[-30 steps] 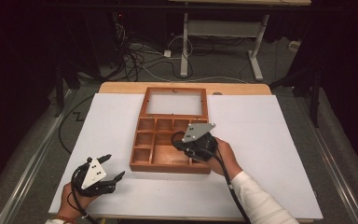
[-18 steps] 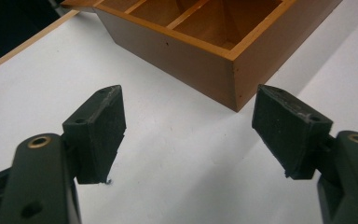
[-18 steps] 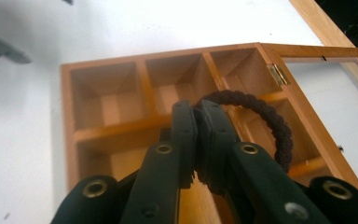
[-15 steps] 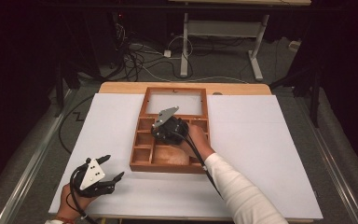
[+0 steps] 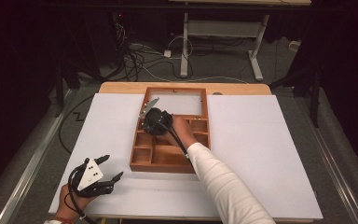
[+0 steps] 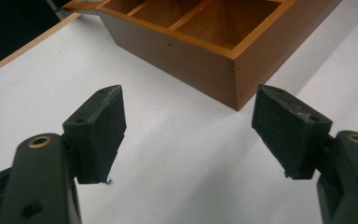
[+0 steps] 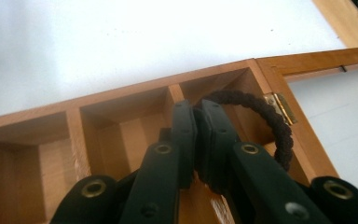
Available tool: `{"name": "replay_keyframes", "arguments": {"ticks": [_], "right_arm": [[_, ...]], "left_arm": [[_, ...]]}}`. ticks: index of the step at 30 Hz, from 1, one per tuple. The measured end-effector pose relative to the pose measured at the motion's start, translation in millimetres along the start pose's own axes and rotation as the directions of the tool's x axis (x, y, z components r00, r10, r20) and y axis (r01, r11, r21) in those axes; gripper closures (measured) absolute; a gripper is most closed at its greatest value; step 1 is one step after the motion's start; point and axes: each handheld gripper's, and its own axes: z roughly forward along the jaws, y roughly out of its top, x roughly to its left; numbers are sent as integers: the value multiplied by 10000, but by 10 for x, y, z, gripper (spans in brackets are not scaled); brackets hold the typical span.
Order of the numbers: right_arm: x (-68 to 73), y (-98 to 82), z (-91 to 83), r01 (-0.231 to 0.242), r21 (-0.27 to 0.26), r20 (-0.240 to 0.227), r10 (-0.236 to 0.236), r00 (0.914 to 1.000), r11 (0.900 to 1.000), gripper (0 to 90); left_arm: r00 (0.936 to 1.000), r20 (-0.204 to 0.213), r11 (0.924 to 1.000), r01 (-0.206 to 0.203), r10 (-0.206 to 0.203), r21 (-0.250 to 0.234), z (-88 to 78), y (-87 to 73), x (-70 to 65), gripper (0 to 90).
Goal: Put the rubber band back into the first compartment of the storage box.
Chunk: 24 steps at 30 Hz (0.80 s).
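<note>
Surface (image 5: 270,154) first: white and wide, with a wooden organizer box (image 5: 168,161) of small compartments lying in the middle of it, its hinged lid frame flat beyond. My right gripper (image 7: 200,116) hangs over the far left corner compartment of that box, jaws pressed together on a dark braided hair tie (image 7: 272,126); the loop arches out to one side, just beside the brass hinge (image 7: 279,105). My left gripper (image 6: 189,126) rests low near the front left edge of the surface, jaws wide apart with nothing between them, facing a near corner of the box.
</note>
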Motion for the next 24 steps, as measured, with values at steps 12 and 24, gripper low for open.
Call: {"name": "replay_keyframes", "arguments": {"ticks": [12,24], "right_arm": [[-37,118,179,-365,372,259,356,9990,9986,746],[-120,17,-69,-1481,-614,515,1513,9871,9871,644]], "left_arm": [[10000,85,10000,-15,15,24,19,-8,20,251],[9999,84,9999,-102,102,3,18,3,9,250]]}}
